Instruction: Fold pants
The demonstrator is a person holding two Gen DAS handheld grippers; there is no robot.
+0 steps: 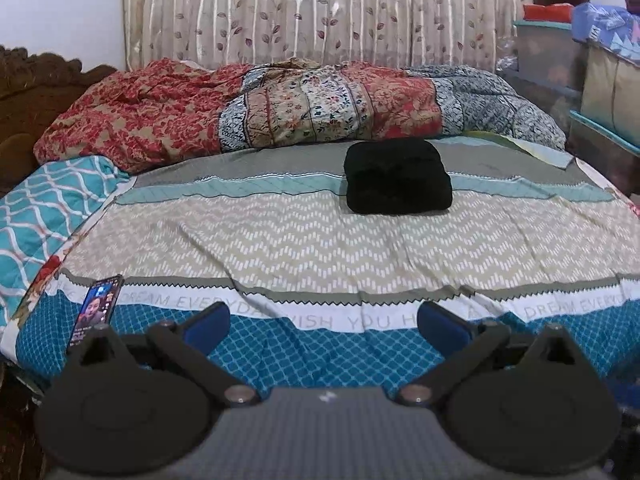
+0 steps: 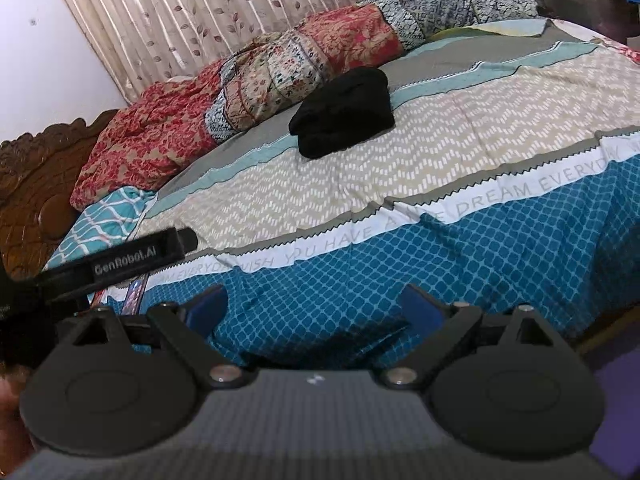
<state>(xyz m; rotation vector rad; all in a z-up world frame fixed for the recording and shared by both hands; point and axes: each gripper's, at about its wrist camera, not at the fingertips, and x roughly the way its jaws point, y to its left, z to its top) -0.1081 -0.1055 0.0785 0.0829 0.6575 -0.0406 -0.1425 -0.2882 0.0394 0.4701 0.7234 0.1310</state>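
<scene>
Black pants (image 1: 397, 176) lie folded into a compact block on the bed, right of centre, near the rumpled quilt. The same bundle (image 2: 345, 112) shows in the right wrist view, far up the bed. My left gripper (image 1: 323, 326) is open over the blue band of the sheet at the bed's near edge, well short of the pants, with nothing between its blue pads (image 1: 210, 322). My right gripper (image 2: 314, 306) is also open and empty, back at the bed's near side. A black strap marked GenRobot.AI (image 2: 124, 260) crosses at its left.
A phone (image 1: 96, 308) with a lit screen lies on the sheet at the near left. A rumpled patchwork quilt (image 1: 280, 108) fills the far side, below the curtain (image 1: 320, 12). A carved wooden headboard (image 2: 32, 200) stands at the left. Storage boxes (image 1: 600, 100) stand at the right.
</scene>
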